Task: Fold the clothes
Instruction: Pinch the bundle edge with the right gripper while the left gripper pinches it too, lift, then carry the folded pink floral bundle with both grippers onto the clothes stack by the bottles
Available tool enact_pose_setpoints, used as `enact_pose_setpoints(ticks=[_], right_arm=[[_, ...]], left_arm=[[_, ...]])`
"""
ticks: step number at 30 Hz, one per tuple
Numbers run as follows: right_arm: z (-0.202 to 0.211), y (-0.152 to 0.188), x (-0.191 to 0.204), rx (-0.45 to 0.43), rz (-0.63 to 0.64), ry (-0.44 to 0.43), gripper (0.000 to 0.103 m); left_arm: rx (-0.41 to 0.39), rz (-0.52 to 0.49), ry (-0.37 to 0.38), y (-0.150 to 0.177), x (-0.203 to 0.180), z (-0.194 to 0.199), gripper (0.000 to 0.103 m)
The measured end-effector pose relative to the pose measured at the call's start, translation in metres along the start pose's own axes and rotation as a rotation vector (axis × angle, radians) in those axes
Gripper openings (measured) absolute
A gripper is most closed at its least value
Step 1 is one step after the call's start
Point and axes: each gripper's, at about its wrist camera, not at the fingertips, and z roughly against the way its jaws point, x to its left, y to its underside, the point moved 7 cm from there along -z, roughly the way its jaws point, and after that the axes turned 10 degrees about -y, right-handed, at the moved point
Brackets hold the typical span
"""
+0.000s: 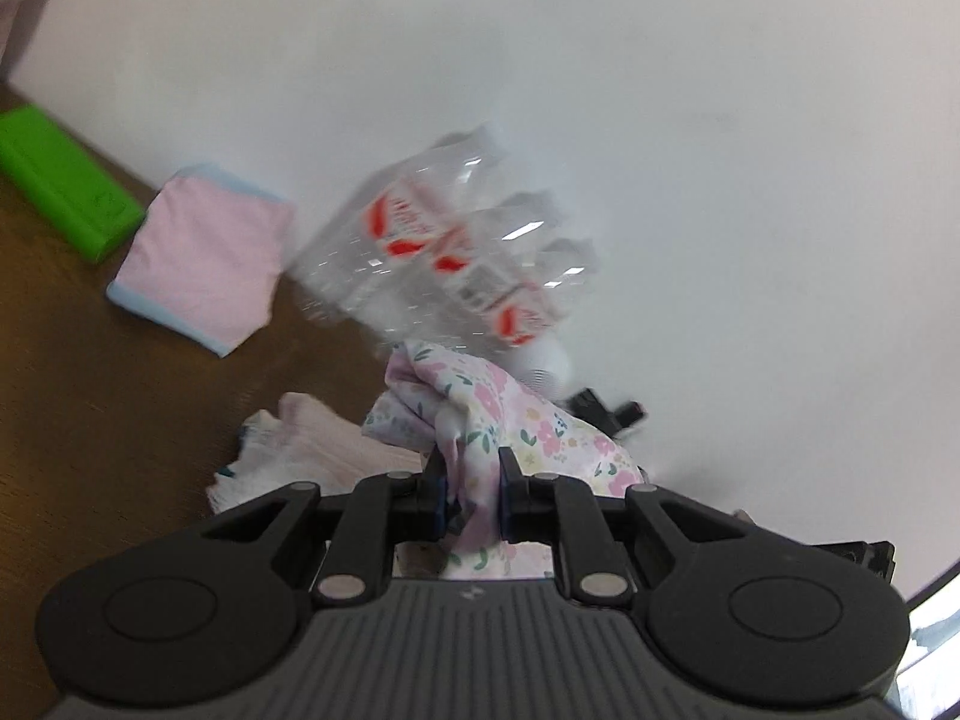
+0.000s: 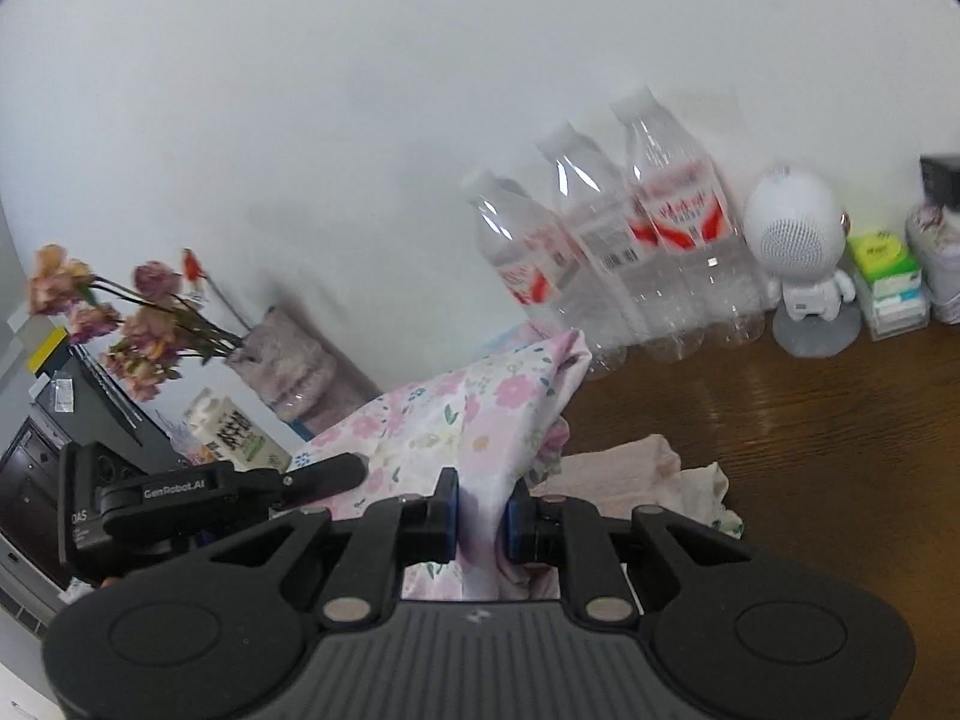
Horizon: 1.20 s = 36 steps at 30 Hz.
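Fabric is occupying the nearest ground in both wrist views: a floral garment (image 1: pixel 474 450), white with pink blossoms and green leaves, is being pinched from two sides. The left gripper (image 1: pixel 471 468) is closing its two fingers on a gathered fold of the cloth, which is bunching up between the blue pads and hanging below them. The right gripper (image 2: pixel 483 495) is likewise clamping its fingers on a fold of the same floral garment (image 2: pixel 456 414), whose upper part is rising in a peak above the jaws. In the right wrist view the left gripper (image 2: pixel 324 474) is appearing at the left, its finger lying against the cloth.

Just beyond, a crumpled pale pink garment (image 2: pixel 630 468) is lying on the brown wooden table (image 2: pixel 840 420), partly under the floral one. Farther left in the left wrist view, a folded pink garment (image 1: pixel 204 258) with light blue edging is resting flat, just beside a green box (image 1: pixel 60 180).

Against the white wall (image 2: pixel 360 120), three clear plastic bottles (image 2: pixel 612 252) with red-and-white labels are standing together; a small white robot figure (image 2: pixel 798 258) is standing beside them, then a stack of small boxes (image 2: pixel 888 282). At far left, dried flowers (image 2: pixel 120 312) are leaning from a vase (image 2: pixel 288 360).
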Motion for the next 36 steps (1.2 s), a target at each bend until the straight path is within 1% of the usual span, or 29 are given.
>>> enact_pose_setpoints(ticks=[2, 5, 6, 7, 8, 9, 10, 11, 12, 13, 15, 16, 17, 18, 19, 20, 21, 22, 24, 26, 27, 28, 29, 30, 33, 36], right_arm=[[-0.016, 0.002, -0.017, 0.011, -0.017, 0.006, 0.013], [-0.044, 0.020, -0.042, 0.048, -0.023, 0.037, 0.013], [-0.049, 0.024, -0.046, 0.045, -0.021, 0.026, 0.015], [-0.051, 0.026, -0.048, 0.033, -0.015, 0.026, 0.018], [-0.048, 0.027, -0.047, 0.013, 0.008, 0.032, 0.021], [-0.046, 0.029, -0.045, -0.006, 0.032, 0.039, 0.028], [-0.043, 0.030, -0.044, -0.025, 0.056, 0.046, 0.030], [-0.039, 0.029, -0.039, -0.035, 0.086, 0.057, 0.033], [-0.034, 0.028, -0.033, -0.046, 0.117, 0.071, 0.042], [-0.027, 0.023, -0.028, -0.073, 0.153, 0.103, 0.057], [-0.013, 0.014, -0.016, -0.128, 0.223, 0.171, 0.074], [-0.007, 0.009, -0.010, -0.165, 0.255, 0.235, 0.075], [-0.002, 0.006, -0.004, -0.204, 0.297, 0.282, 0.073], [0.001, 0.003, 0.002, -0.259, 0.334, 0.313, 0.062], [0.002, 0.000, 0.008, -0.308, 0.370, 0.343, 0.038], [-0.007, 0.001, 0.012, -0.304, 0.396, 0.356, 0.025], [-0.016, 0.002, 0.015, -0.300, 0.422, 0.370, 0.011], [-0.026, 0.003, 0.018, -0.294, 0.445, 0.380, 0.009], [-0.051, 0.012, 0.016, -0.244, 0.446, 0.362, 0.009], [-0.069, 0.025, 0.009, -0.219, 0.480, 0.411, 0.009], [-0.076, 0.034, 0.001, -0.198, 0.489, 0.443, 0.009], [-0.077, 0.041, -0.006, -0.194, 0.468, 0.447, 0.009], [-0.077, 0.048, -0.013, -0.191, 0.447, 0.450, 0.009], [-0.074, 0.054, -0.016, -0.207, 0.433, 0.441, 0.008], [-0.064, 0.059, -0.017, -0.233, 0.430, 0.453, 0.008], [-0.056, 0.060, -0.023, -0.253, 0.393, 0.446, 0.020]], left_arm=[[0.015, 0.019, -0.021, 0.001, 0.015, -0.020, 0.015], [0.003, 0.018, -0.045, 0.011, 0.038, -0.039, 0.015], [-0.003, 0.020, -0.049, 0.014, 0.045, -0.044, 0.018], [-0.016, 0.028, -0.033, 0.014, 0.049, -0.045, 0.020], [-0.027, 0.034, -0.029, 0.013, 0.051, -0.044, 0.027], [-0.039, 0.036, -0.027, 0.012, 0.052, -0.043, 0.035], [-0.058, 0.015, -0.043, 0.010, 0.050, -0.037, 0.039], [-0.091, -0.031, -0.067, 0.008, 0.046, -0.030, 0.045], [-0.126, -0.079, -0.096, 0.005, 0.041, -0.021, 0.045], [-0.179, -0.137, -0.150, 0.002, 0.035, -0.010, 0.045], [-0.312, -0.288, -0.244, -0.003, 0.014, 0.016, 0.045], [-0.389, -0.350, -0.283, -0.005, 0.002, 0.029, 0.045], [-0.447, -0.398, -0.287, -0.005, -0.012, 0.037, 0.045], [-0.497, -0.441, -0.292, -0.005, -0.024, 0.042, 0.045], [-0.505, -0.461, -0.297, -0.003, -0.032, 0.036, 0.043], [-0.505, -0.480, -0.302, -0.001, -0.040, 0.029, 0.031], [-0.479, -0.489, -0.305, 0.003, -0.042, 0.017, 0.019], [-0.470, -0.500, -0.329, 0.011, -0.040, 0.005, 0.017], [-0.456, -0.522, -0.380, 0.026, -0.036, -0.018, 0.015], [-0.484, -0.541, -0.445, 0.045, -0.025, -0.031, 0.015], [-0.494, -0.568, -0.456, 0.053, -0.021, -0.035, 0.015], [-0.503, -0.591, -0.466, 0.061, -0.017, -0.038, 0.015], [-0.509, -0.598, -0.468, 0.066, -0.014, -0.039, 0.015], [-0.513, -0.599, -0.464, 0.069, -0.013, -0.039, 0.015], [-0.526, -0.595, -0.457, 0.072, -0.008, -0.040, 0.015], [-0.549, -0.594, -0.428, 0.075, -0.002, -0.041, 0.015]])
